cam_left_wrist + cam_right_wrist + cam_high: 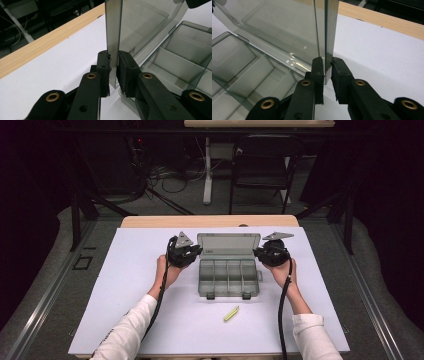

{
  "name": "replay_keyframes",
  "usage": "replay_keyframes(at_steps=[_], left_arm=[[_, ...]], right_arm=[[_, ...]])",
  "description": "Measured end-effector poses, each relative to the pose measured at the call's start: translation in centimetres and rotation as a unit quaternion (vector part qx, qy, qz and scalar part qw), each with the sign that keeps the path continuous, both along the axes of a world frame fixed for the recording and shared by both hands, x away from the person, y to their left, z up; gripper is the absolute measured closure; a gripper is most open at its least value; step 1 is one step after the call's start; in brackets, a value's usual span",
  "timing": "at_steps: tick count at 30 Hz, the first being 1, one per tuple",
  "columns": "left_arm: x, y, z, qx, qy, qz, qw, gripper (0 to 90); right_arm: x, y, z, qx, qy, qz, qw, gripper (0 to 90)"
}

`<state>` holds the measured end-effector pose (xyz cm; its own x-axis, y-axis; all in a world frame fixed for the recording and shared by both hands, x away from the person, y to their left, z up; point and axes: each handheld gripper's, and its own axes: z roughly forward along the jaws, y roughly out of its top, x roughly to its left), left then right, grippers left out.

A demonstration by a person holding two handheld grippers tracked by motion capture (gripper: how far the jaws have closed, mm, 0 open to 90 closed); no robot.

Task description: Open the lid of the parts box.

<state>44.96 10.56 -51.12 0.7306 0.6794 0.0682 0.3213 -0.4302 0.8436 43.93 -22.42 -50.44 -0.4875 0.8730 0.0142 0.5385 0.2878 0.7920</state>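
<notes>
A smoky clear compartment box (227, 279) sits open at the middle of the white mat, its lid (228, 244) standing up at the back. My left gripper (194, 252) is shut on the lid's left side edge; in the left gripper view the jaws (113, 68) pinch the lid's thin wall (113, 27). At the other side, my right gripper (257, 252) is shut on the lid's right edge, and the right gripper view shows its jaws (327, 72) clamped on that wall (329, 27). The box's compartments (180, 62) look empty.
A small yellow-green stick (231, 313) lies on the white mat (130, 285) in front of the box. The wooden table edge (210, 221) runs behind the mat. A dark chair (262, 165) and cables stand on the floor beyond.
</notes>
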Motion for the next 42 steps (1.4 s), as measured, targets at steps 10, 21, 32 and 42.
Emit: replay_keyframes(at_steps=[10, 21, 32, 42], left_arm=[[0.6, -0.4, -1.3, 0.014, 0.021, 0.006, 0.9997, 77.7], [1.0, -0.8, -2.4, 0.026, 0.038, 0.011, 0.9989, 75.3], [1.1, -0.8, -2.7, 0.032, 0.032, 0.022, 0.9987, 74.2], [1.2, -0.5, -2.7, 0.031, 0.036, 0.035, 0.9982, 66.9]], right_arm=[[0.5, 0.0, -1.4, 0.007, 0.019, -0.008, 0.9998, 80.2], [0.8, 0.0, -2.3, 0.013, 0.024, -0.013, 0.9995, 80.1], [0.8, 0.2, -2.4, 0.008, 0.017, -0.017, 0.9997, 76.0], [0.6, 0.3, -2.3, -0.001, 0.0, -0.026, 0.9997, 69.1]])
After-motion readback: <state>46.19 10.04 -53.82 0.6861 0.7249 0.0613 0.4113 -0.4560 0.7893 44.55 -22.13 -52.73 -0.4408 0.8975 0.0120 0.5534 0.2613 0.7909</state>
